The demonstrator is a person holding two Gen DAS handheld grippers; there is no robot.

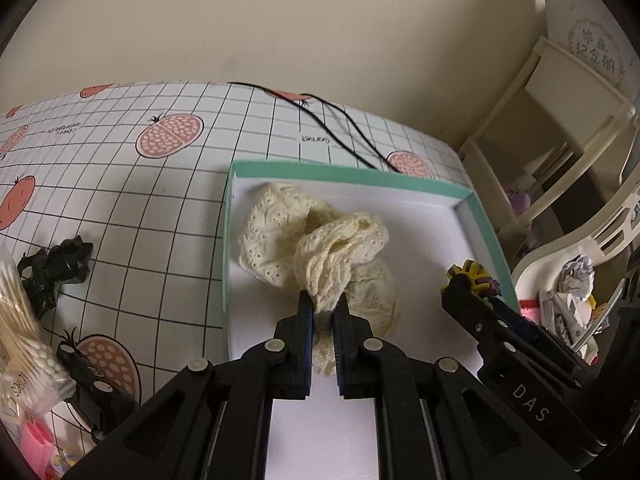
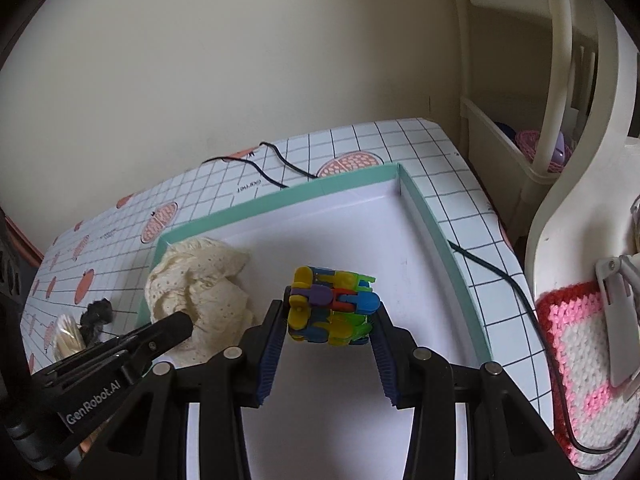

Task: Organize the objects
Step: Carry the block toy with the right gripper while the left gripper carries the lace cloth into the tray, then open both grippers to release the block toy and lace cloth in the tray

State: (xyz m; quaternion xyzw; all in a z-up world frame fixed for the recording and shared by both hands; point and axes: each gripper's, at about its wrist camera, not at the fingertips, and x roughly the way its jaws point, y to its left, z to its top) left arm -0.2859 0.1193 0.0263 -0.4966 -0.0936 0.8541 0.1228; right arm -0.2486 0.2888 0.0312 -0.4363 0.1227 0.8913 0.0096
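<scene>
A cream lace cloth (image 1: 320, 256) lies bunched in the teal-rimmed box (image 1: 486, 216), toward its nine o'clock side, pinched by the left gripper (image 1: 323, 312). At three o'clock, the right gripper (image 2: 330, 312) clamps a multicoloured plastic toy (image 2: 332, 306) above the box floor.

Inside the teal-rimmed box (image 2: 436, 236), the white floor toward the far right corner is lying bare, so my right hand-held gripper (image 2: 331, 312) is finding room there. The cream lace cloth (image 2: 200, 284) is filling the box's left side, my left hand-held gripper (image 1: 323, 312) is crowding it, and a black cable (image 2: 492, 268) is trailing along the worktop (image 1: 132, 200) just outside the right wall.
</scene>
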